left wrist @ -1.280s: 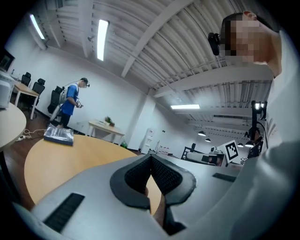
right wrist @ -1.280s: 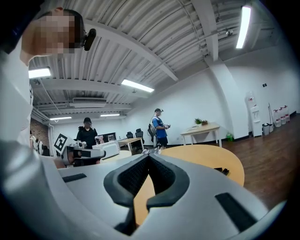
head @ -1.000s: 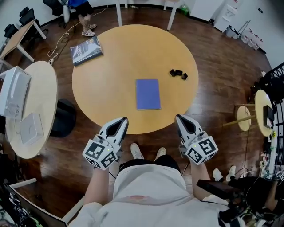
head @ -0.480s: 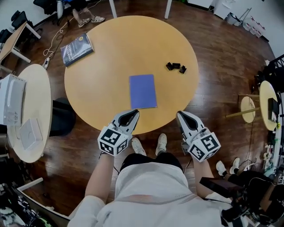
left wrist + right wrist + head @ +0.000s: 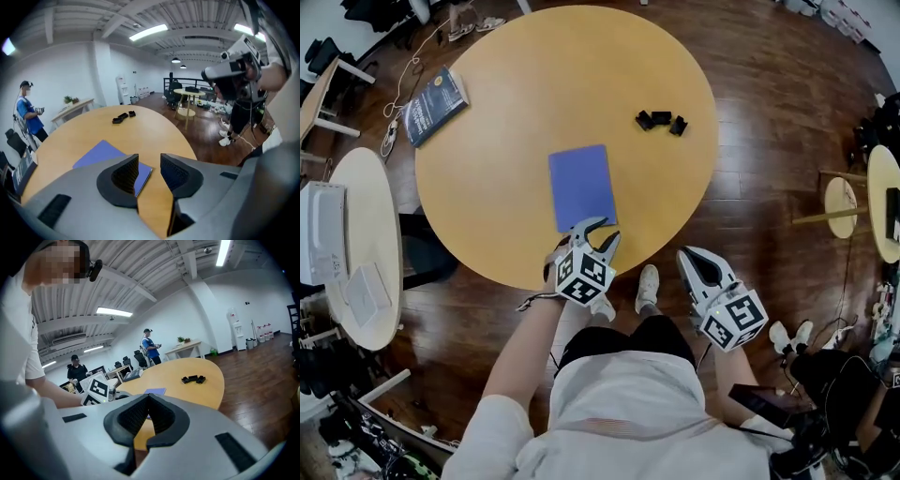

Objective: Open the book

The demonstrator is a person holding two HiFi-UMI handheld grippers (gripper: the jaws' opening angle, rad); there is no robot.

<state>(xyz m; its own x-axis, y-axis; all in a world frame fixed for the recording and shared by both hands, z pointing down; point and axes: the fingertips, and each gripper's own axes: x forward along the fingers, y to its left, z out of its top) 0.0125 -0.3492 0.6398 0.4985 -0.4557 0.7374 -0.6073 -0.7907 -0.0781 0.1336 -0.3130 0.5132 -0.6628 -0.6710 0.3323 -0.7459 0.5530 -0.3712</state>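
While flat, book (image 5: pixel 581 186) lengthwise near-to-far.

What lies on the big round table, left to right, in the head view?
dark book → blue book → black pieces

No lettering can be read anywhere. Pale print is seen on the cover of the dark book (image 5: pixel 434 92) at the surface's (image 5: pixel 544 66) far left edge, but it is too small to make out. Only black-and-white square markers are shown on the left gripper (image 5: pixel 606 232) and right gripper (image 5: pixel 685 252).
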